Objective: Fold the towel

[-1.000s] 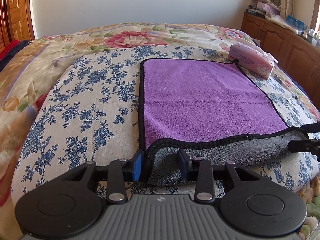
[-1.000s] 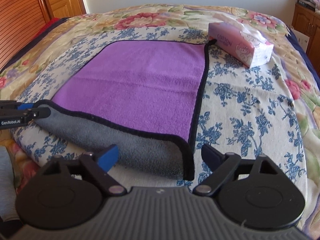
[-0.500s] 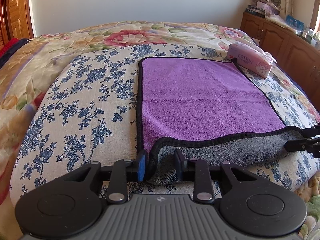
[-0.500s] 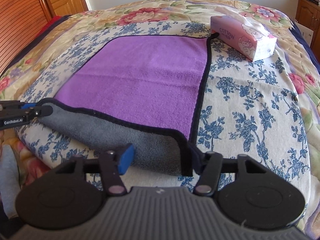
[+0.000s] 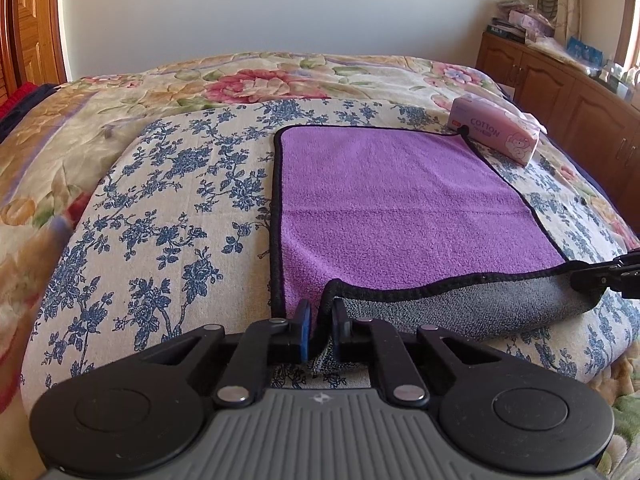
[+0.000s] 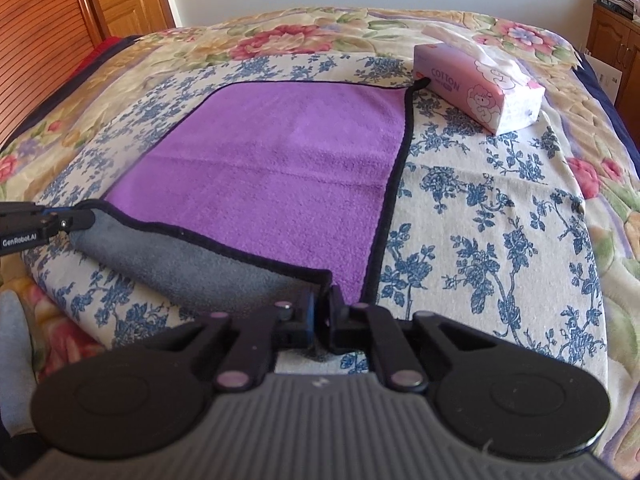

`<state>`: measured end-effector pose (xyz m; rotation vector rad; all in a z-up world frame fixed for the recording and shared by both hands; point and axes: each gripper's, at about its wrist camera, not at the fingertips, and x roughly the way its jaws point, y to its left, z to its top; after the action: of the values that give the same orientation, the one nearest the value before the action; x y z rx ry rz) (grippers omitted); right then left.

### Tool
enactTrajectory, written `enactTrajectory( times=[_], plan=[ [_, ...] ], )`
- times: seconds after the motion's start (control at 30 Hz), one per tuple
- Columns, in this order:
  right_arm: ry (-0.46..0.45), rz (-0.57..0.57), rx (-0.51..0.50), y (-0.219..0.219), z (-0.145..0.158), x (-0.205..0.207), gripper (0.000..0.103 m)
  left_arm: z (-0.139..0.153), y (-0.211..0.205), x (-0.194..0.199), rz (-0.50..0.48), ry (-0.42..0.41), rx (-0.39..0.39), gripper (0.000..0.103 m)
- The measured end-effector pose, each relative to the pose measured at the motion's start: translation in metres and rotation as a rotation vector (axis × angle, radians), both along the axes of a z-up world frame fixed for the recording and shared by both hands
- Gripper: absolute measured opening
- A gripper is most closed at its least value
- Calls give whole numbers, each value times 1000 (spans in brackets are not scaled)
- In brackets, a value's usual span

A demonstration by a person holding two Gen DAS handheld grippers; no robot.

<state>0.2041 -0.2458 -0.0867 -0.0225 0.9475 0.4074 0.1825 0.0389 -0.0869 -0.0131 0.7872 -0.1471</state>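
A purple towel (image 5: 400,208) with a black hem and a grey underside lies flat on the bed; it also shows in the right wrist view (image 6: 280,160). Its near edge is rolled over, showing the grey side (image 5: 460,304). My left gripper (image 5: 320,320) is shut on the towel's near left corner. My right gripper (image 6: 322,312) is shut on the near right corner. Each gripper shows at the edge of the other's view, the right one (image 5: 608,272) and the left one (image 6: 48,224).
A pink tissue pack (image 5: 496,132) lies at the towel's far right corner, also seen from the right wrist (image 6: 476,88). The bed has a blue-flowered sheet (image 5: 168,208) over a floral quilt. A wooden cabinet (image 5: 560,80) stands right, wooden doors (image 6: 60,20) left.
Both grippers have closed on the near corners of the towel. The near hem has lifted and moved a little towards the far side.
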Motion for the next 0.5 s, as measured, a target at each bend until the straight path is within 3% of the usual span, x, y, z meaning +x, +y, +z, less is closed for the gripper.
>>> enactTrajectory(
  times=[0.5],
  plan=[
    [-65,-19,30,-4,10,0,5,10,1,-3,0,-48,-22,7]
  ],
)
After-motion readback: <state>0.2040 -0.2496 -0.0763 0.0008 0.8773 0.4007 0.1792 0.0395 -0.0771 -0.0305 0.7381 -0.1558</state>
